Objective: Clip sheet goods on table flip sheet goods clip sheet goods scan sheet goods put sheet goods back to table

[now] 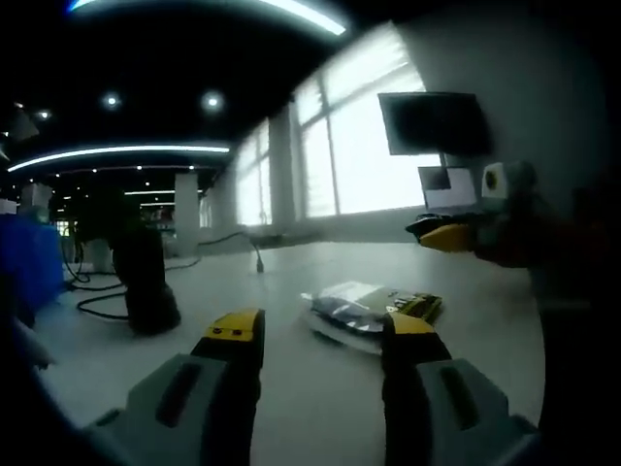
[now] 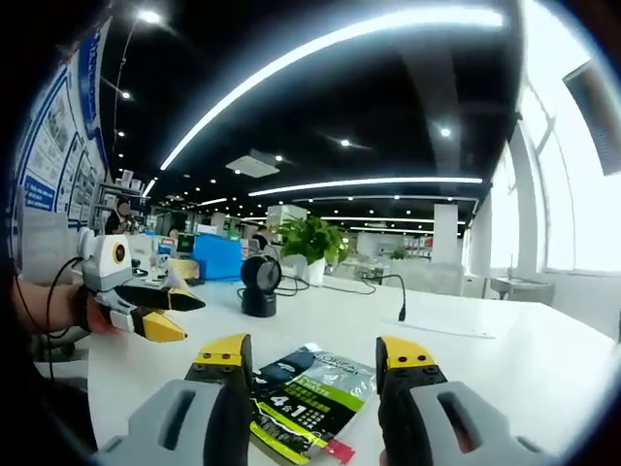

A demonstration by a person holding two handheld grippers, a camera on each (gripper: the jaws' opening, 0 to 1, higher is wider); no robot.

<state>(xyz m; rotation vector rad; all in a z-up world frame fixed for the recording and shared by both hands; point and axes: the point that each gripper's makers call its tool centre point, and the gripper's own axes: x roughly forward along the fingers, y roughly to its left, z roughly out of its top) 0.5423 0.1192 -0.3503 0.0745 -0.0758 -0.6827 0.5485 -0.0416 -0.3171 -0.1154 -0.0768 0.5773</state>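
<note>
We are holding the right gripper point(image 2: 313, 361) wide over the flat packet point(image 2: 309, 398), which is lying on the white table point(image 2: 505, 364) between its jaws, so we can clip it. The left gripper point(image 1: 322, 328), also wide and empty, is waiting just before the packet.

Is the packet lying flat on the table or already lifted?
Lying flat. The packet rests on the white table, printed side up, between the open right gripper jaws, not clamped.

office clutter around the white table point(image 2: 543, 374)

a black round scanner point(image 2: 259, 284) stands near a leafy potted plant point(image 2: 312, 243); a blue box point(image 2: 217, 257) behind, a dark wall monitor point(image 1: 432, 122) beside bright windows point(image 1: 354, 136).
</note>
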